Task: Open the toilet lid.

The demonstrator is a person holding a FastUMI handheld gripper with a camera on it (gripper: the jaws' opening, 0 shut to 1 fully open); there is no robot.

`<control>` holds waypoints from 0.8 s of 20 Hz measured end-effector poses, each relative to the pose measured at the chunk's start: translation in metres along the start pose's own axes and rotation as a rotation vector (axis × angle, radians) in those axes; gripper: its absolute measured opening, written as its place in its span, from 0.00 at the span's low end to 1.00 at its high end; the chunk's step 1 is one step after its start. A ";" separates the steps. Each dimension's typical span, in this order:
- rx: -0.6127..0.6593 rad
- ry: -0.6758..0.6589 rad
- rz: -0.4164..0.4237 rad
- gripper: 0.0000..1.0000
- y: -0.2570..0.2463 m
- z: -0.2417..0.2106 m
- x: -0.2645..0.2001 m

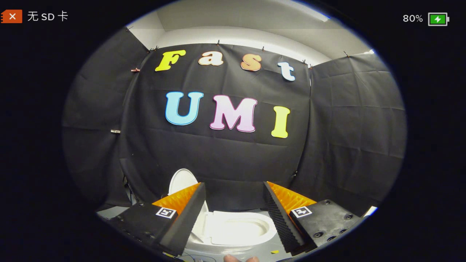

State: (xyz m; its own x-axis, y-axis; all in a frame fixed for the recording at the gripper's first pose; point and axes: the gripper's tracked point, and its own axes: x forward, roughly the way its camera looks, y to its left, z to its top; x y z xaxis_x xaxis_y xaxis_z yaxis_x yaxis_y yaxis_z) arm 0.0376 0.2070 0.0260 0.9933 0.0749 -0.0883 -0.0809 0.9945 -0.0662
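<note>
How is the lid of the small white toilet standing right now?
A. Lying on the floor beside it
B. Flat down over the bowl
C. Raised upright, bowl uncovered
C: the white oval lid stands upright behind the left finger, the white toilet bowl lies uncovered between the open gripper fingers.

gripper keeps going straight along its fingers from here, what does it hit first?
Probably the black cloth wall. The gripper is open and holds nothing, and its fingers point above the toilet bowl, with the raised lid off beside one finger. Depth is unclear, so the bowl's rear could come first.
</note>
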 end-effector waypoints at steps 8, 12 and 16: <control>0.007 -0.052 0.009 0.99 -0.007 0.026 -0.048; 0.004 -0.078 0.020 0.99 -0.004 0.035 -0.062; 0.004 -0.079 0.015 0.98 -0.007 0.034 -0.066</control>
State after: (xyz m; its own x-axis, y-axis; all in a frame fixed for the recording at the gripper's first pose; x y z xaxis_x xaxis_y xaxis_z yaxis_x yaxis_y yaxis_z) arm -0.0248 0.1980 0.0662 0.9954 0.0950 -0.0104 -0.0955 0.9935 -0.0620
